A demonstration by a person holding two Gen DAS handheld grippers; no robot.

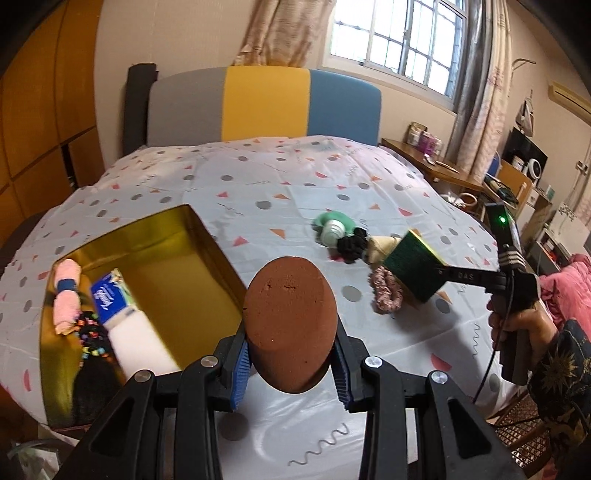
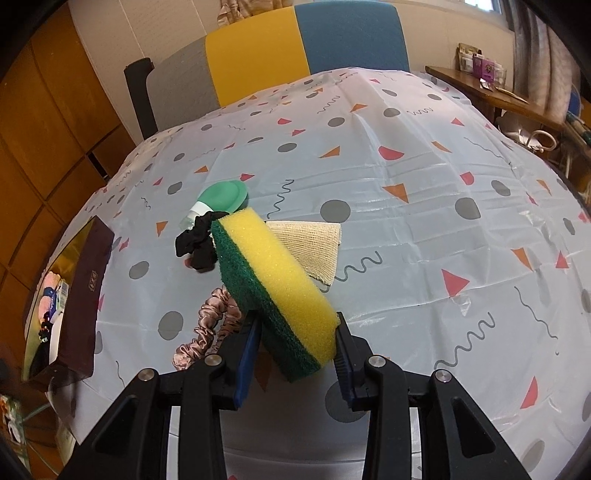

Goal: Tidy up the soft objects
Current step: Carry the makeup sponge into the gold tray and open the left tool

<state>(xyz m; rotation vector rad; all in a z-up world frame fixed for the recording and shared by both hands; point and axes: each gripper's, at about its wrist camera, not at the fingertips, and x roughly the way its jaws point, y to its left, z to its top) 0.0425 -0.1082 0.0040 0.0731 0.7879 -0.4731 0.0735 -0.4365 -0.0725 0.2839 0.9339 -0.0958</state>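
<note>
Brown egg-shaped foam sponge (image 1: 290,328) sits clamped in my left gripper (image 1: 291,363) jaws, raised beside the gold-lined box (image 1: 207,254) near the table's left edge. My right gripper (image 2: 295,363) pinches the yellow-and-green scouring sponge (image 2: 273,291). Both look light, squashy; I'd grip mid-body, gently.

Soft daylight from the overexposed window (image 1: 395,33); fisheye-bent, dark-vignetted corners; slight edge blur
</note>
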